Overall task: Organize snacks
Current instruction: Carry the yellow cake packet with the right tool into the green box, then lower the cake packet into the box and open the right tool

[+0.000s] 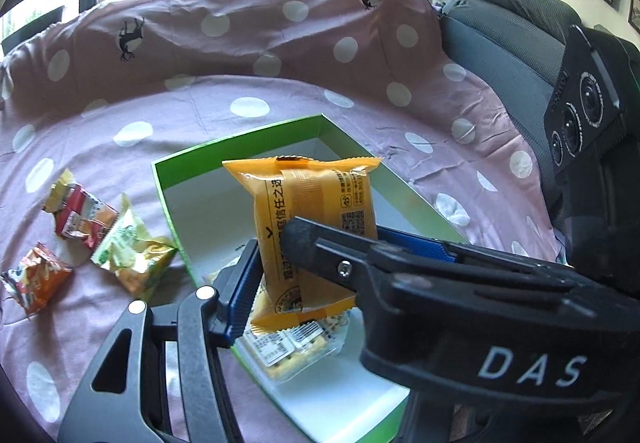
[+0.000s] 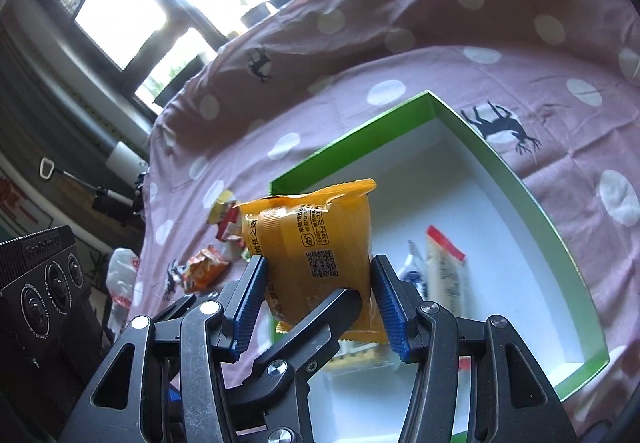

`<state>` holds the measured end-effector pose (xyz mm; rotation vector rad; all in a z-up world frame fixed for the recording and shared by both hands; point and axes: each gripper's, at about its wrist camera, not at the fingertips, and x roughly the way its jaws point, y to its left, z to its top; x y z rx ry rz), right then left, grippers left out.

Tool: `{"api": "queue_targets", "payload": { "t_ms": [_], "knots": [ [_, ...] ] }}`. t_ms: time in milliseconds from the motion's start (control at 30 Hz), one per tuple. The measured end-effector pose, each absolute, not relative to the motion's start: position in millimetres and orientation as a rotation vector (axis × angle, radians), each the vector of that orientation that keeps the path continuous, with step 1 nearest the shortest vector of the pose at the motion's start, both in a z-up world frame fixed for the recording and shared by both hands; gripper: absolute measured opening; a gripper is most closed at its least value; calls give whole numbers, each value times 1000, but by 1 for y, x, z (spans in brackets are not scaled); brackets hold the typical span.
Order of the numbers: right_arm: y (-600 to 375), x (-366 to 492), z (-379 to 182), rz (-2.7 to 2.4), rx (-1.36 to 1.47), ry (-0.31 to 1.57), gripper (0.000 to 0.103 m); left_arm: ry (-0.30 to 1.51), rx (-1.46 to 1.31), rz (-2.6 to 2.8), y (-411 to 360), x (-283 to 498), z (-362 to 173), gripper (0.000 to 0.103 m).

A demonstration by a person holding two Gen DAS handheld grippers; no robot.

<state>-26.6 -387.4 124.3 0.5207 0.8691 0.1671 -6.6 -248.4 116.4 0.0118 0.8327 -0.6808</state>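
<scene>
An orange snack packet (image 1: 316, 203) (image 2: 316, 239) hangs upright above an open box with green walls and a white inside (image 1: 240, 141) (image 2: 352, 139). My left gripper (image 1: 320, 243) is shut on the packet's lower half, blue pads on both sides. My right gripper (image 2: 320, 263) is shut on the same packet, its pads pressing both flanks. Each view shows a black finger of the other gripper crossing the packet's front. In the box lie a clear cracker packet (image 1: 296, 347), a white packet with a red end (image 2: 444, 267) and a blue-and-white one (image 2: 414, 275).
Loose snacks lie on the pink spotted cloth (image 1: 280, 99) left of the box: a red one (image 1: 80, 215), a green-gold one (image 1: 132, 255) and an orange one (image 1: 36, 279) (image 2: 204, 267). A grey sofa (image 1: 500, 43) stands at the right; windows are behind.
</scene>
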Motion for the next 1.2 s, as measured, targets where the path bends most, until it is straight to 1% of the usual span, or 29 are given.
{"api": "queue_targets", "payload": {
  "t_ms": [267, 567, 800, 900, 967, 1033, 1100, 1167, 1200],
  "knots": [
    [-398, -16, 103, 135, 558, 950, 57, 933, -19, -687, -260, 6, 97, 55],
    [-397, -14, 100, 116, 562, 962, 57, 957, -34, -686, -262, 8, 93, 56],
    [-395, -14, 104, 97, 536, 953, 57, 969, -67, -682, -250, 4, 98, 54],
    [-395, -17, 111, 82, 514, 913, 62, 940, -81, -666, -236, -1, 106, 54],
    [-395, -20, 117, 78, 505, 883, 67, 911, -83, -651, -223, -6, 113, 54],
    [-394, -24, 123, 82, 500, 847, 71, 890, -81, -632, -209, -12, 119, 55],
    [-393, -26, 128, 81, 495, 815, 73, 877, -78, -603, -194, -15, 122, 56],
    [-392, -28, 132, 72, 491, 786, 77, 862, -80, -562, -175, -18, 124, 59],
    [-391, -29, 134, 67, 490, 770, 78, 855, -87, -542, -167, -18, 125, 63]
  ]
}}
